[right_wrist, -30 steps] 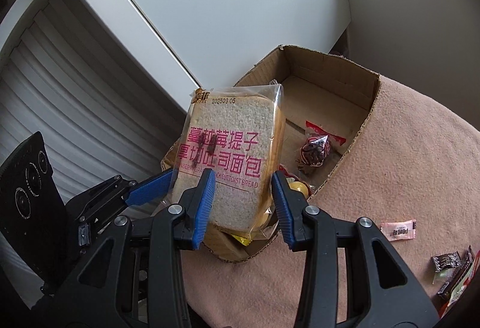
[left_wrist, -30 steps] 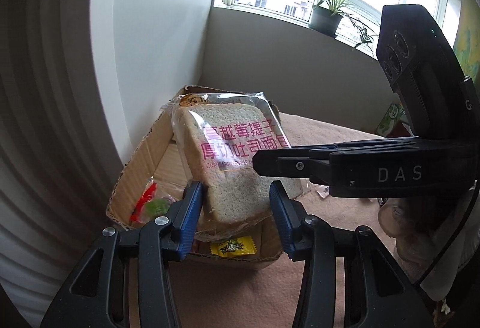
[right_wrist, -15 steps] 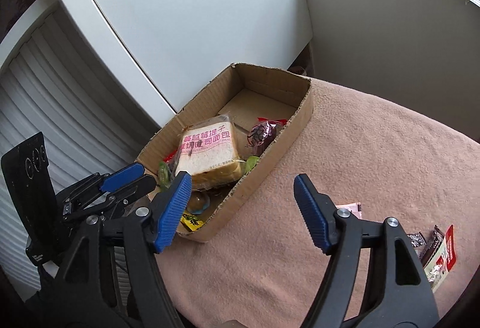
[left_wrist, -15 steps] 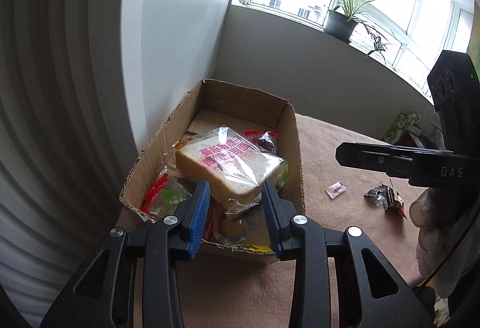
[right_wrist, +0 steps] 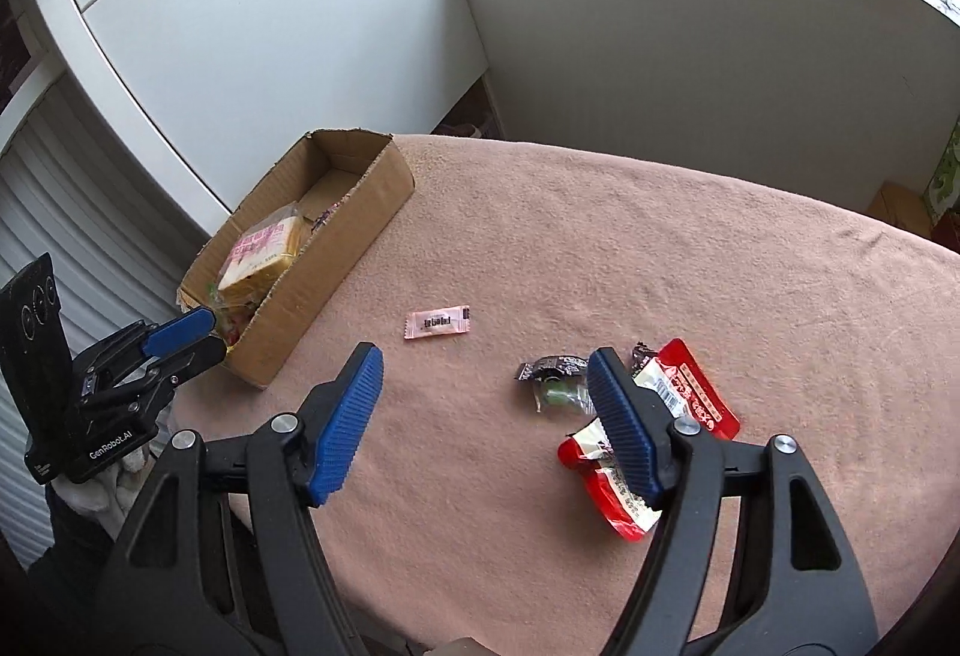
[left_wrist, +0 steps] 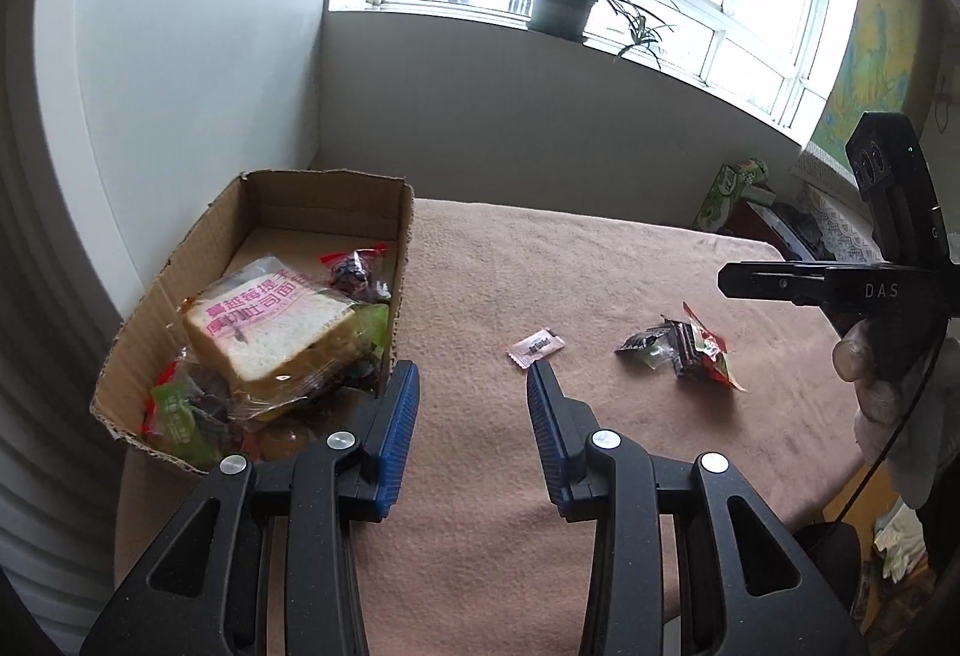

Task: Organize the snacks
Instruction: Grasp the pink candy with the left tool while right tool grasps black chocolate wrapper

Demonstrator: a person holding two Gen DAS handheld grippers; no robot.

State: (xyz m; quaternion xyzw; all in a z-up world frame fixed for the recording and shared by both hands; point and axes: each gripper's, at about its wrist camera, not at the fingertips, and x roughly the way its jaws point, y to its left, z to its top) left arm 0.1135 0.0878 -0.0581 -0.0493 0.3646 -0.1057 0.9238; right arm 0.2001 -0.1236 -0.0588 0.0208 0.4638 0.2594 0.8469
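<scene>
A cardboard box (left_wrist: 402, 230) (right_wrist: 336, 260) stands at the table's left edge. A bagged toast loaf (left_wrist: 270, 326) (right_wrist: 261, 251) lies in it on top of several small snack packs. A pink sachet (left_wrist: 536, 348) (right_wrist: 437, 323) lies on the pink cloth. A heap of dark and red snack packs (left_wrist: 684, 347) (right_wrist: 660, 404) lies to its right. My left gripper (left_wrist: 471, 404) is open and empty, beside the box's near right corner; it also shows in the right wrist view (right_wrist: 180, 332). My right gripper (right_wrist: 483, 410) is open and empty above the cloth, its right finger over the red packs.
A white cabinet and a grey wall stand behind the box. A potted plant (left_wrist: 564, 5) sits on the windowsill. A green carton (left_wrist: 729, 188) stands at the table's far right. The cloth-covered table (right_wrist: 600, 248) stretches between the box and the snack heap.
Both grippers let go of the toast loaf, which now lies in the box. Both opened and drew back and to the right, away from the box.
</scene>
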